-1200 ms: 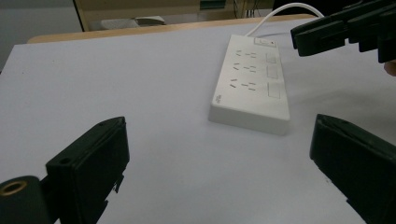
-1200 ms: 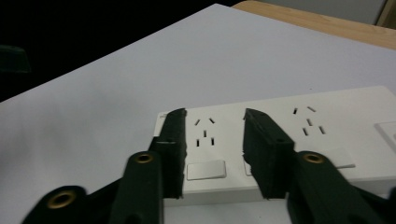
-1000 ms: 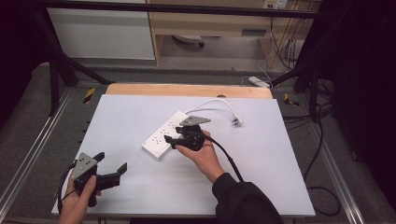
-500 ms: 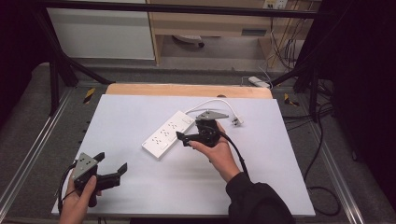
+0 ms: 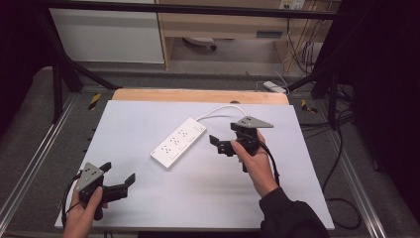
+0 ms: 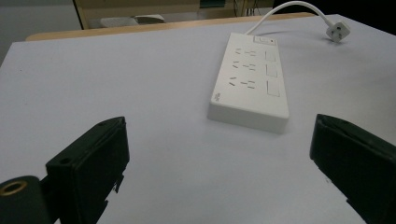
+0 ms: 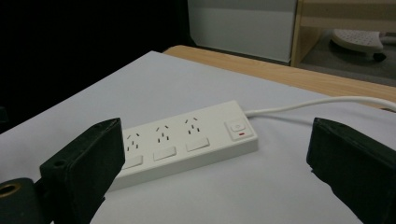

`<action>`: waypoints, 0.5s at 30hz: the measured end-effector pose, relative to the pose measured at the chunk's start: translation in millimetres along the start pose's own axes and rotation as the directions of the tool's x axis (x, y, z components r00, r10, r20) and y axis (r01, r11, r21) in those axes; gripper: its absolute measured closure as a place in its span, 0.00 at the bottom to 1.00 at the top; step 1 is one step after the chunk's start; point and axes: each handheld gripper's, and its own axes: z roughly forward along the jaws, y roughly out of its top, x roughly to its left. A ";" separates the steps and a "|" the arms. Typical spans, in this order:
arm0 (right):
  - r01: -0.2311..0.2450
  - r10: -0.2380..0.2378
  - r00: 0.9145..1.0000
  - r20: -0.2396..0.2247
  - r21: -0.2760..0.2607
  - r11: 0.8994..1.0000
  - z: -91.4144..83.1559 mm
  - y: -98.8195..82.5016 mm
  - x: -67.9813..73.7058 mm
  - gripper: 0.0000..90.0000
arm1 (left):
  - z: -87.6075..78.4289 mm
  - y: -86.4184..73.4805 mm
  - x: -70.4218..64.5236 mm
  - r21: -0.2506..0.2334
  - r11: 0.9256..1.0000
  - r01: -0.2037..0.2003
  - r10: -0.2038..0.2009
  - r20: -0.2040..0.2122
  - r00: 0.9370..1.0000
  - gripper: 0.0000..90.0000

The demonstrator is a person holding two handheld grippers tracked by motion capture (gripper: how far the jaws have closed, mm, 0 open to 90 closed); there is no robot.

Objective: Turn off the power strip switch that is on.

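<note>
A white power strip point(image 5: 179, 142) with three sockets and a switch lies slantwise in the middle of the white table top point(image 5: 148, 114). Its white cable point(image 5: 218, 110) curves off the far end. The plug point(image 6: 337, 31) lies on the table. My right gripper point(image 5: 221, 145) hovers just right of the strip and faces it. Its jaws have just been opening and stand wide with nothing between them. In the right gripper view the strip point(image 7: 187, 140) lies ahead of the open gripper point(image 7: 215, 158). My left gripper point(image 5: 118, 172) rests open at the near left corner, well short of the strip point(image 6: 250, 79).
A wooden strip point(image 5: 198, 95) borders the table's far edge. Metal frame rails run along both sides. Cables and a white adapter point(image 5: 274, 87) lie on the floor at the right and back. A cabinet stands behind the table.
My right gripper has moved right and a little up, away from the strip's side, and its jaws have spread wider. The left gripper and the strip have stayed put.
</note>
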 end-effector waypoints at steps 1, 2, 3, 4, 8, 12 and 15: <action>0.001 -0.001 1.000 0.009 -0.005 1.000 -5.3 -1.0 -2.9 0.06 | 0.0 0.0 0.0 0.000 1.000 -0.001 0.001 -0.001 1.000 0.05; 0.001 -0.001 1.000 0.019 -0.014 1.000 -10.7 -2.1 -5.7 0.06 | 0.0 -0.1 -0.1 0.000 1.000 0.001 -0.001 -0.001 1.000 0.05; 0.004 -0.003 1.000 0.025 -0.021 1.000 -16.5 -3.4 -8.5 0.06 | -0.2 -0.1 -0.2 0.000 1.000 0.001 -0.001 -0.001 1.000 0.05; 0.008 -0.007 0.999 0.032 -0.030 1.000 -22.2 -4.9 -11.3 0.06 | -0.2 -0.1 -0.3 0.000 1.000 0.000 0.000 -0.001 1.000 0.05; 0.010 -0.006 0.998 0.056 -0.073 0.997 -45.2 -13.6 -22.4 0.06 | -0.3 -0.2 -0.8 0.000 1.000 0.002 -0.002 -0.002 1.000 0.05; 0.033 -0.021 0.994 0.104 -0.113 0.993 -66.3 -25.6 -31.5 0.06 | -0.4 -0.4 -1.5 -0.002 1.000 0.005 -0.005 -0.003 1.000 0.05; 0.038 -0.020 0.991 0.131 -0.132 0.990 -81.0 -36.0 -38.3 0.06 | -0.3 -0.6 -1.8 0.000 1.000 0.003 -0.003 -0.004 1.000 0.05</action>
